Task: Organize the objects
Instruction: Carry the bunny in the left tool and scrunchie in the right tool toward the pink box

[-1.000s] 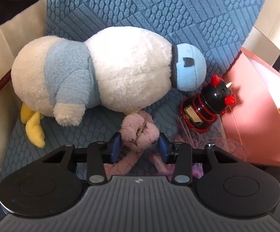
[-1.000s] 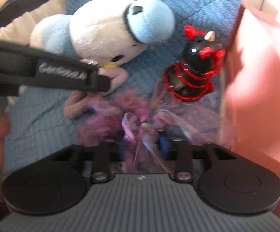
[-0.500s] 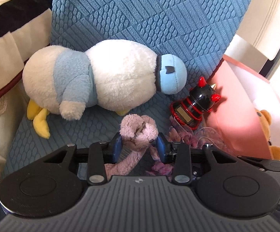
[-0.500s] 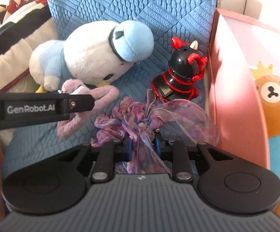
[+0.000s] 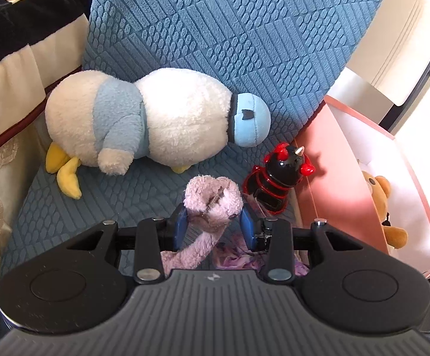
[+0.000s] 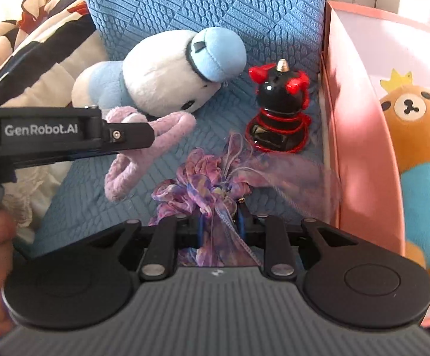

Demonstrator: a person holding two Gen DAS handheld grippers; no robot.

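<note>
Left wrist view: blue cushion (image 5: 244, 44) fills the far side, w/ pink box (image 5: 333, 184) at right edge holding a bear (image 5: 384, 204). Big white-and-blue plush (image 5: 155, 118) lies on its side mid-cushion; looks light, squashy, best taken round the body. Black-and-red figure (image 5: 280, 178) stands right of it, just beside the box; hard, glossy, prob slippery, so grip low at the base. Left gripper (image 5: 213, 225) is part-closed, pads pressing on a pink fuzzy loop (image 5: 212, 201), soft and limp, tail dangling below. Right gripper (image 6: 219, 225) is nearly closed on a purple ribbon (image 6: 203, 184), near-centre in right wrist view; sheer, floppy, snag-prone, held at its gathered knot. Its jaws have just been closing on the fabric.
</note>
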